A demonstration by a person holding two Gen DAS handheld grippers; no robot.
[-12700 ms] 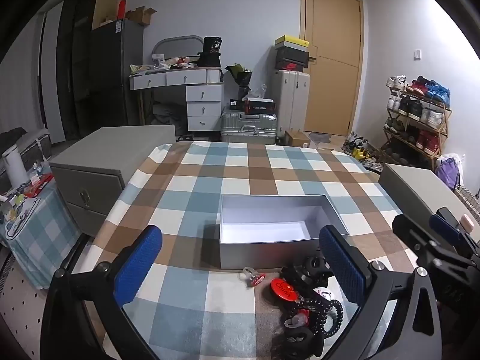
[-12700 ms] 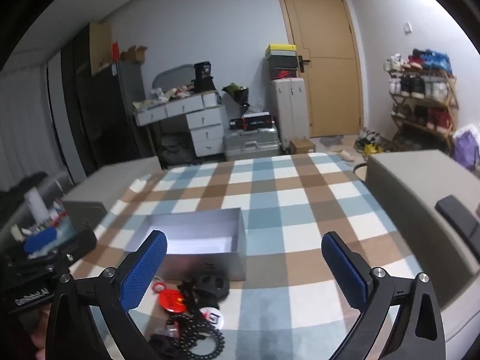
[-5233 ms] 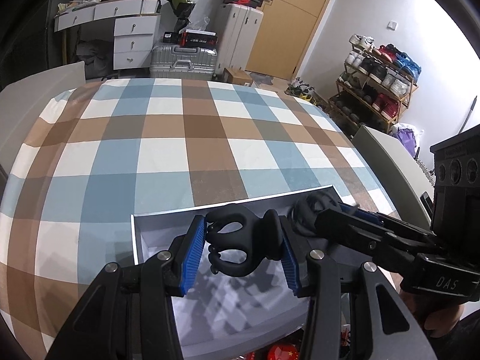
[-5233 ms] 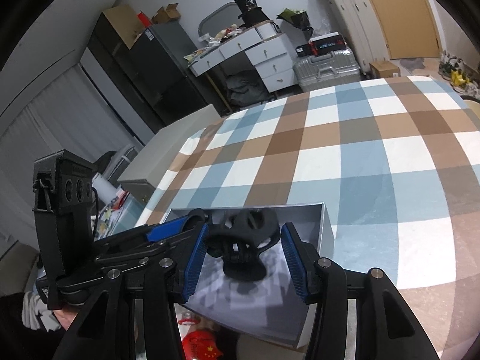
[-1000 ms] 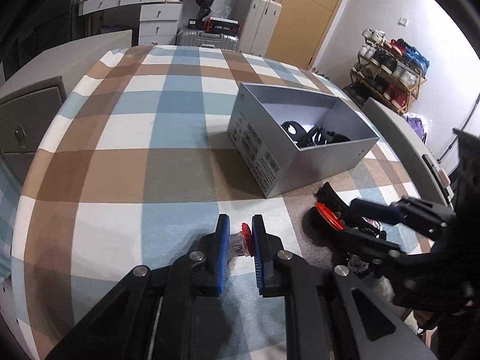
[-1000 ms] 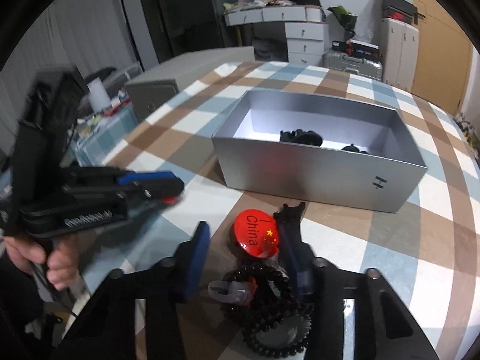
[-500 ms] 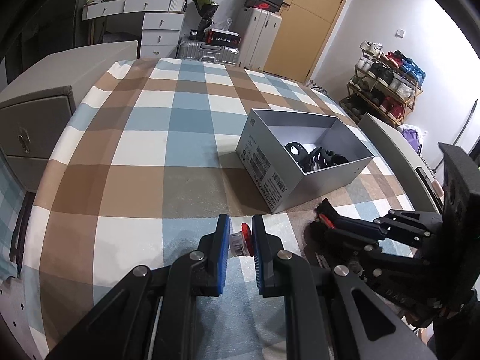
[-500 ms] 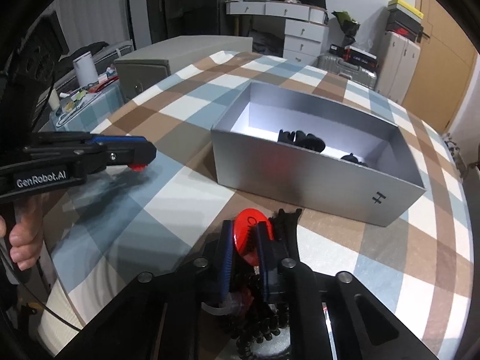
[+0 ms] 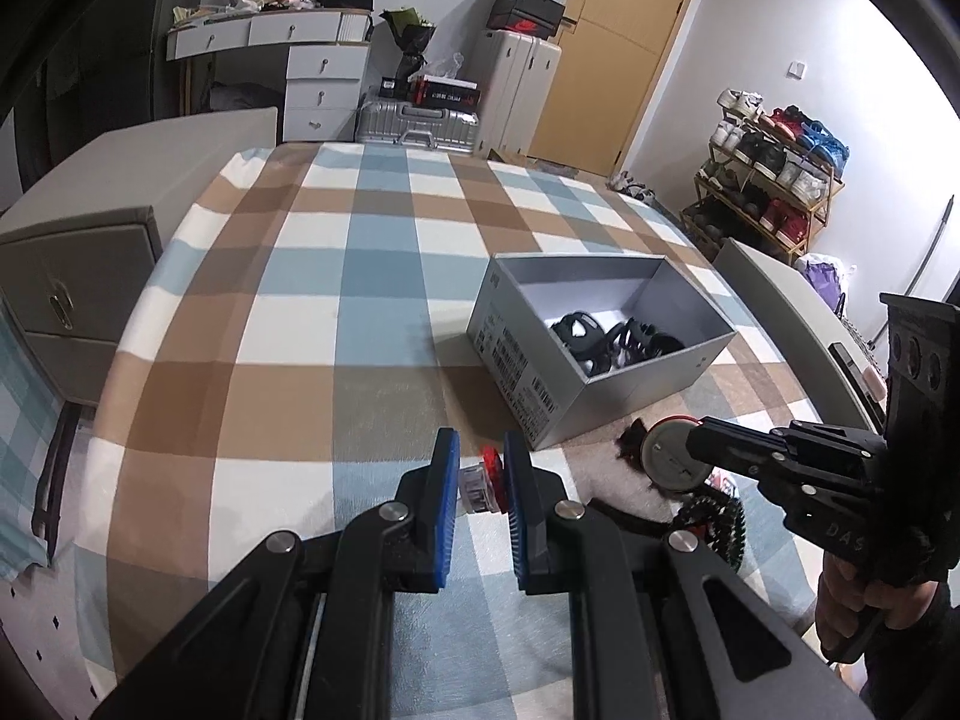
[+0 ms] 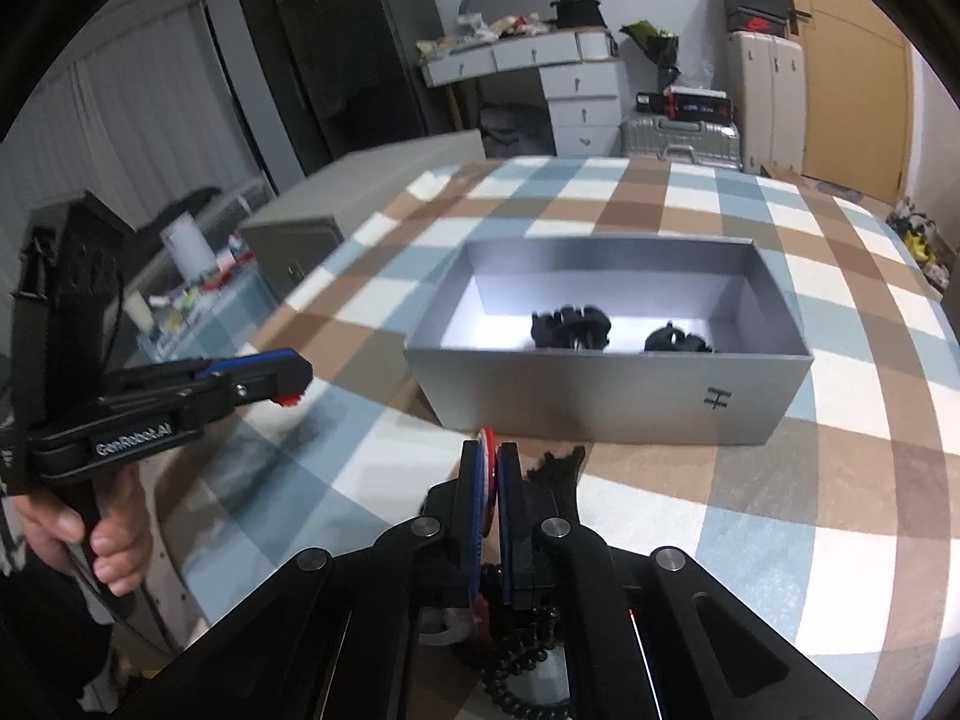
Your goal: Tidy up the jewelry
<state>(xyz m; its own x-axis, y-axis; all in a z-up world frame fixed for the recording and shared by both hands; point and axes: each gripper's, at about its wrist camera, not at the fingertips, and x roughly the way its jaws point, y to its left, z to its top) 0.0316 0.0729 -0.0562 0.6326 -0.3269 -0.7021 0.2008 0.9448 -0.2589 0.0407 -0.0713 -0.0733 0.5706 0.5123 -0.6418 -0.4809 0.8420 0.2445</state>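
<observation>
the left gripper [image 9: 481, 483] is pinching a small clear and red clip [image 9: 480, 483] between its blue pads [image 9: 447, 495], jaws nearly shut on it, lifted above the checked cloth [image 9: 288, 312]. at 2 o'clock from it the grey box [image 9: 654, 387] is sitting open on the cloth with black hair claws [image 9: 612, 342] lying inside near its right end. wide bare cloth is running from 9 to 12 o'clock of the box, out to the rounded table edge beside the grey cabinet [image 9: 66, 288].

the right gripper [image 10: 491, 480] is clamping a flat red badge [image 10: 489, 450] edge-on, jaws almost together, just short of the box's near wall [image 10: 600, 396]. in the left view the badge [image 9: 669, 459] is showing its pale round back, and a black bead coil [image 9: 717, 525] is lying under the right gripper [image 9: 699, 447] at 4 o'clock from the box; the right view is catching only part of that coil [image 10: 516, 669] under its own fingers.

the right view is reading "genrobot.ai" on the left gripper [image 10: 288, 381]; the left view is showing "das" on the right gripper. the box is carrying a small "h"-like mark [image 10: 717, 399] on its near wall and a barcode label [image 9: 519, 375] on its end wall, too small to read.
</observation>
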